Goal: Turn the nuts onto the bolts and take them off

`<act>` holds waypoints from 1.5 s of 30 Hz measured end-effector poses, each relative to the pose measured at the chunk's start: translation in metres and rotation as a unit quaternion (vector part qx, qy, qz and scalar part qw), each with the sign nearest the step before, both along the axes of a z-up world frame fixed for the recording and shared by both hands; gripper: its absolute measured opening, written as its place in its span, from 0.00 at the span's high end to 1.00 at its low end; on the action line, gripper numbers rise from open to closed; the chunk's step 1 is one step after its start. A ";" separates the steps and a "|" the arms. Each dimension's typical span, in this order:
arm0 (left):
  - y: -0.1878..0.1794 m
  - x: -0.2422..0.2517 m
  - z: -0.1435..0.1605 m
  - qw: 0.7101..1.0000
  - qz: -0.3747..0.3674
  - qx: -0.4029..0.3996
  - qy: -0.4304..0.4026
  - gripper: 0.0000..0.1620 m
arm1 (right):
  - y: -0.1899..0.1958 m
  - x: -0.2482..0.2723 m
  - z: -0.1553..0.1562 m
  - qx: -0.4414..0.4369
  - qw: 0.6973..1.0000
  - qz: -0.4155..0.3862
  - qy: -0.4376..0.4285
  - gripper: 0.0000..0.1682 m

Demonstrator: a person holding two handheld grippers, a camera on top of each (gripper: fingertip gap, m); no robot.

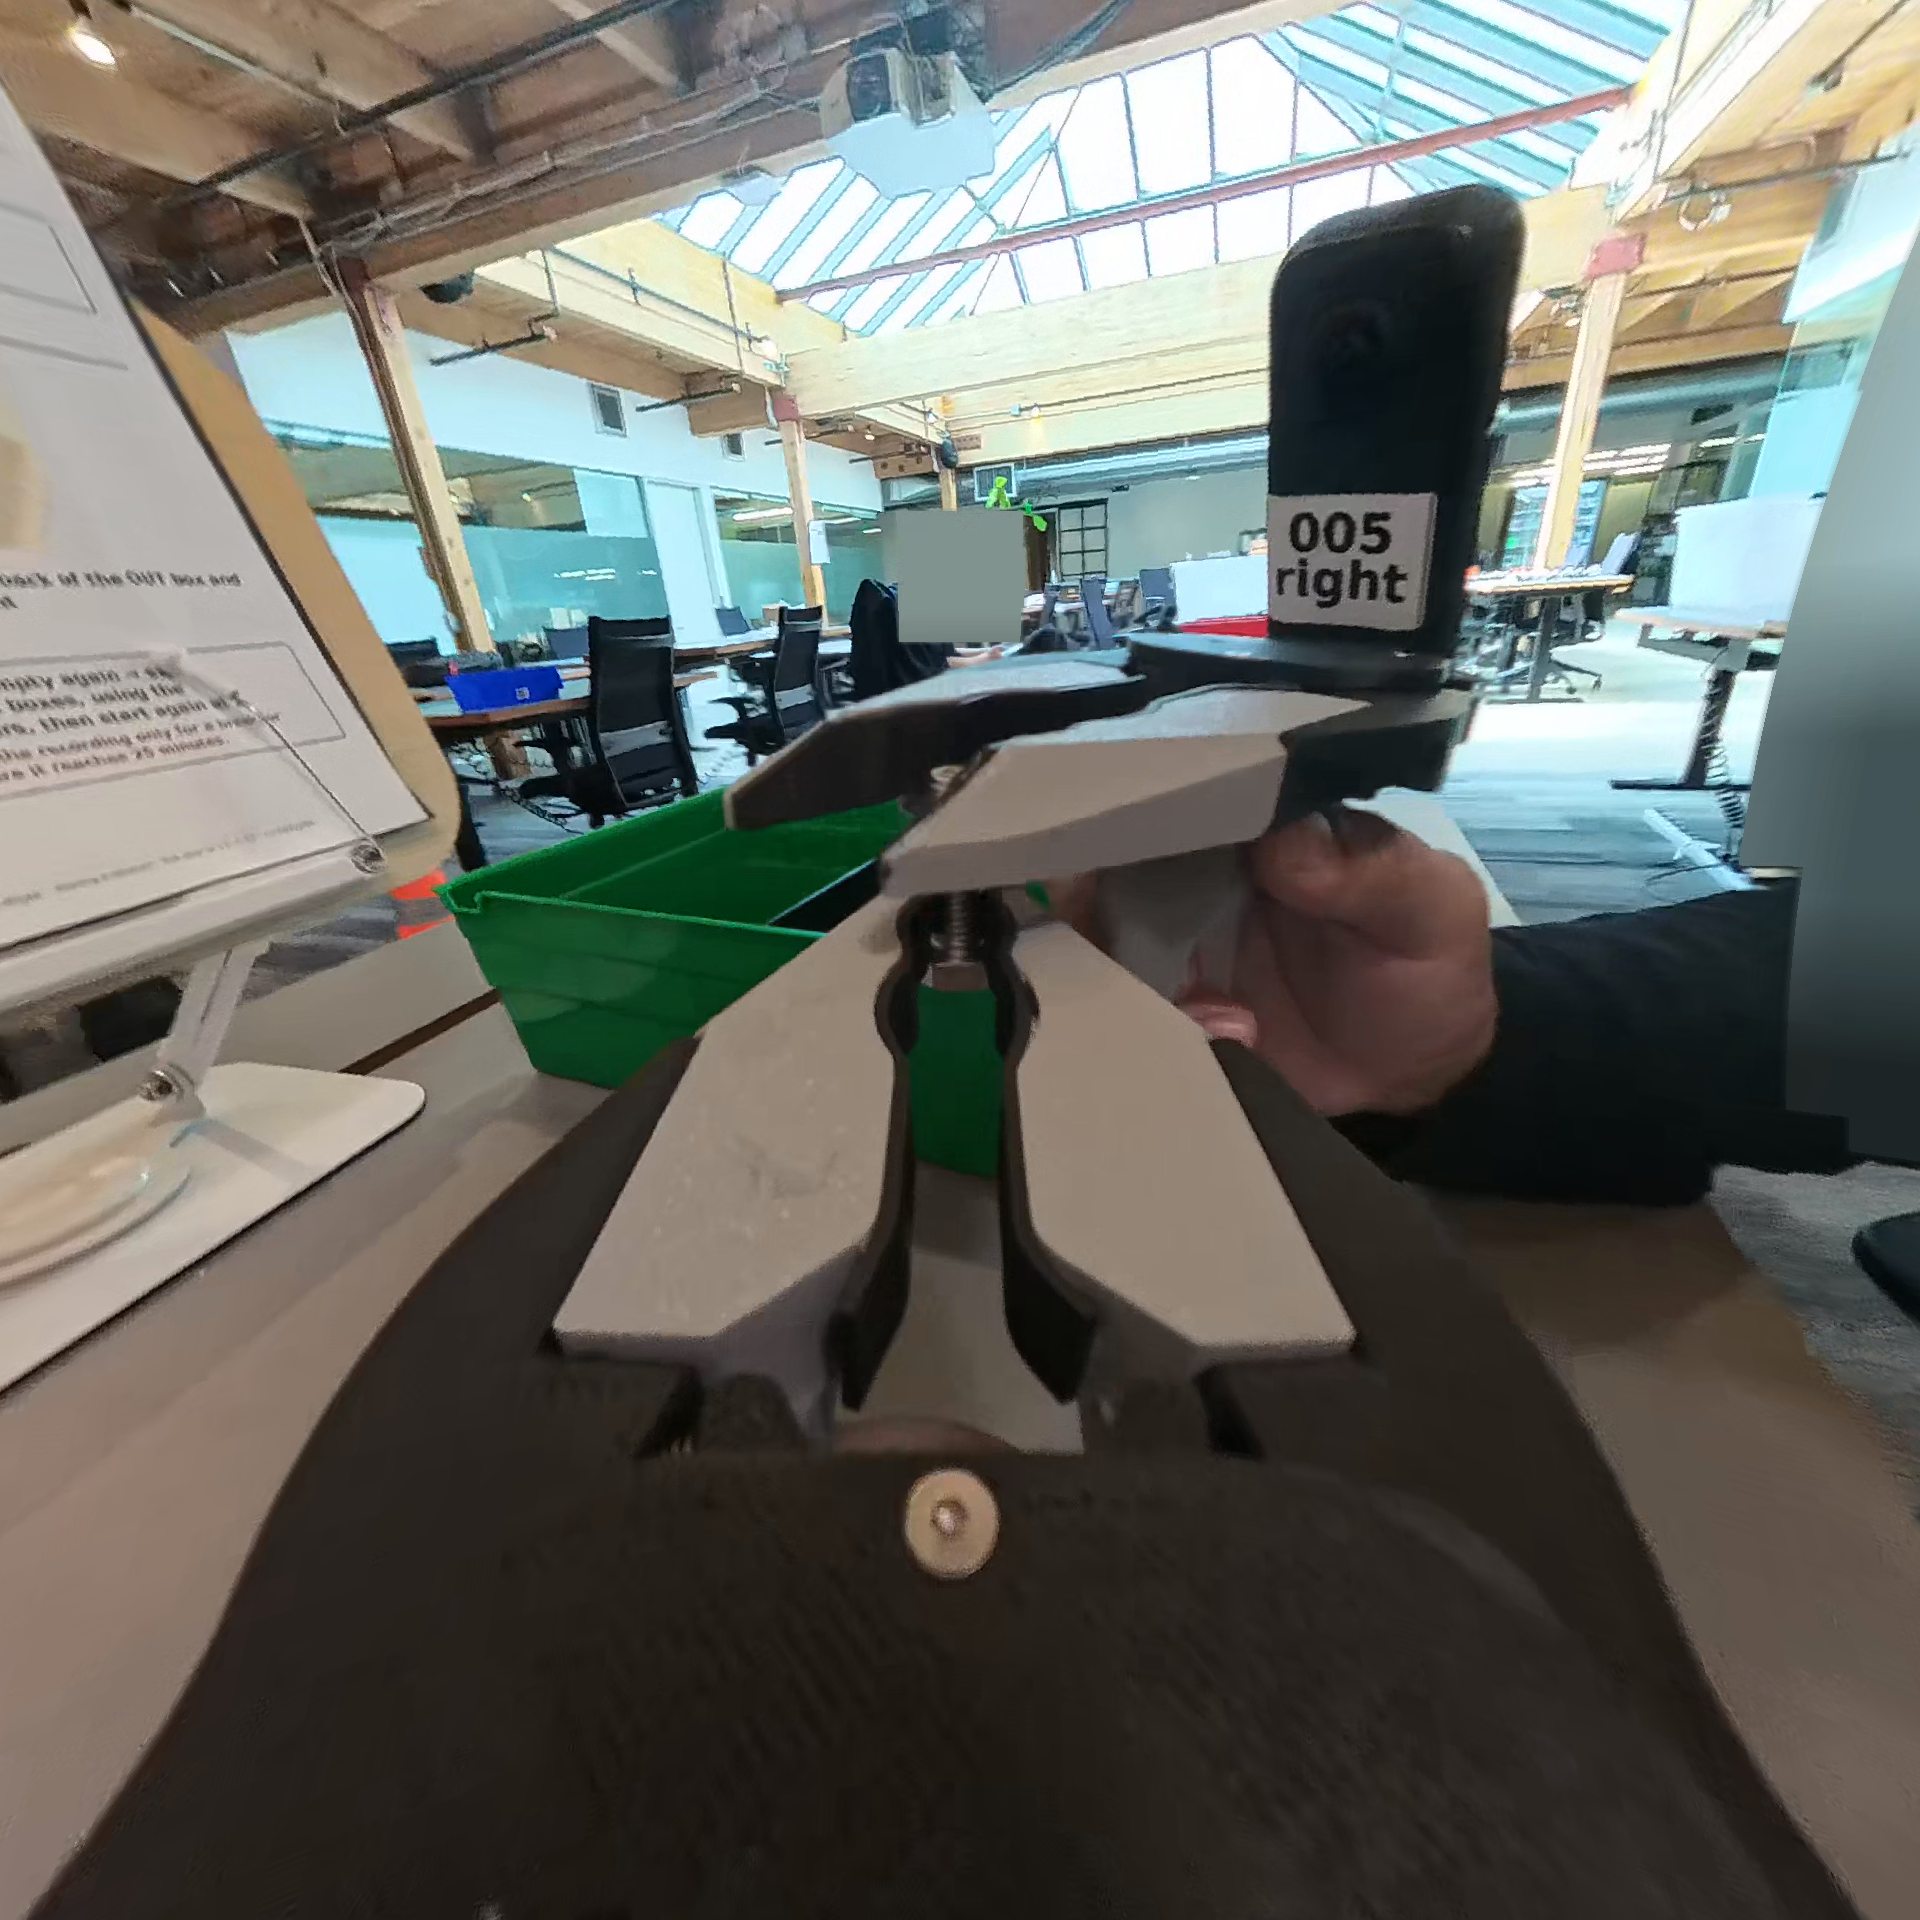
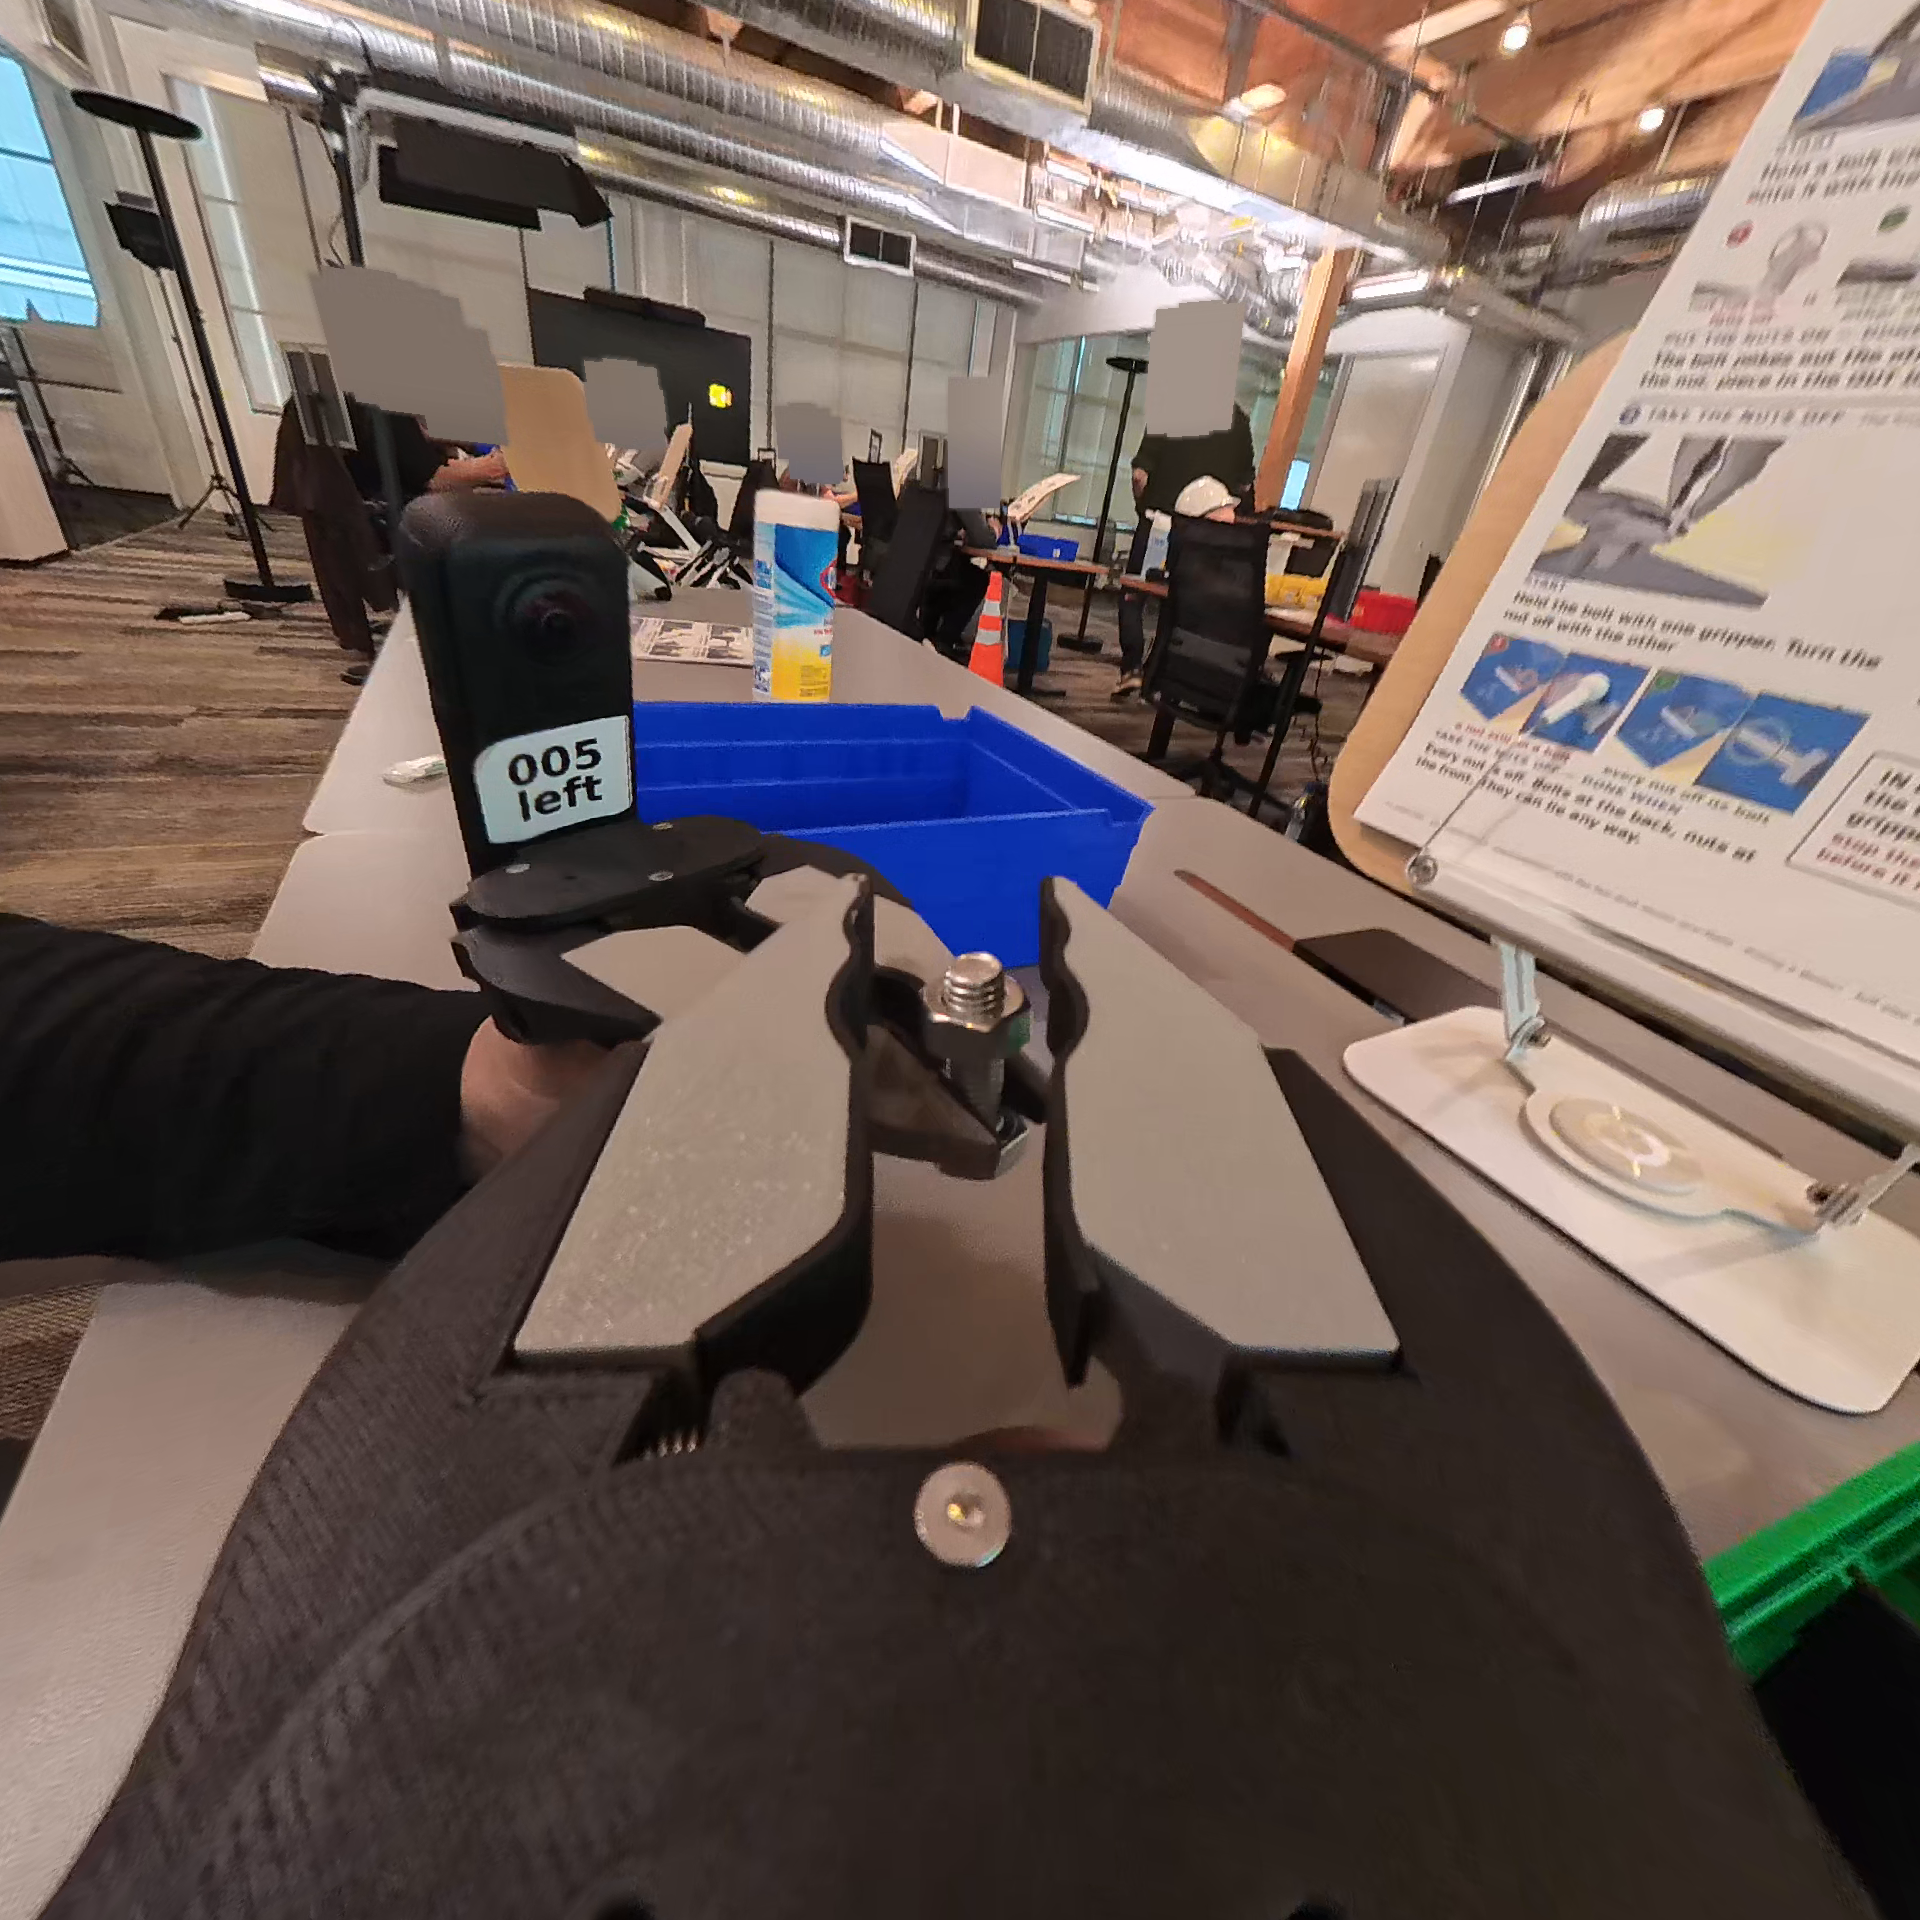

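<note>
The left tongs (image 1: 956,961) are clamped on the bolt (image 2: 982,1081), held upright above the tabletop (image 2: 1195,873). The right tongs (image 2: 961,997) stand parted around its nut (image 2: 975,1023), not squeezing. The nut sits near the thread's tip, so turning remains; behind, the blue bin (image 2: 894,800) waits.

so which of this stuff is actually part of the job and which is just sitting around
In the job:
bolt
nut
left gripper
right gripper
green bin
blue bin

Lying about:
instruction stand
wipes canister
</note>
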State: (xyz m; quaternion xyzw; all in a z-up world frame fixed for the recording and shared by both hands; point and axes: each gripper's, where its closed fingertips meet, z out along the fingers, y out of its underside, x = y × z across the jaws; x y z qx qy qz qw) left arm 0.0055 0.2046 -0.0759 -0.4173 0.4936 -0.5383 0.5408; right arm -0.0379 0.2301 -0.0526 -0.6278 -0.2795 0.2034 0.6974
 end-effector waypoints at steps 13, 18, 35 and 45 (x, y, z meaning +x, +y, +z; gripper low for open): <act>0.005 -0.005 0.008 0.999 0.027 0.023 -0.022 0.96 | -0.019 0.034 0.042 0.090 0.994 -0.031 0.054 0.86; 0.004 -0.005 0.009 0.999 0.024 0.019 -0.023 0.96 | -0.013 0.042 0.040 0.066 0.995 -0.034 0.073 0.86; 0.011 -0.008 0.011 0.986 -0.062 -0.153 -0.019 0.96 | 0.001 0.047 0.028 0.028 0.995 -0.066 0.069 0.89; 0.013 -0.005 0.006 0.987 -0.053 -0.154 -0.008 0.96 | -0.004 0.036 0.026 0.025 0.998 -0.037 0.051 0.94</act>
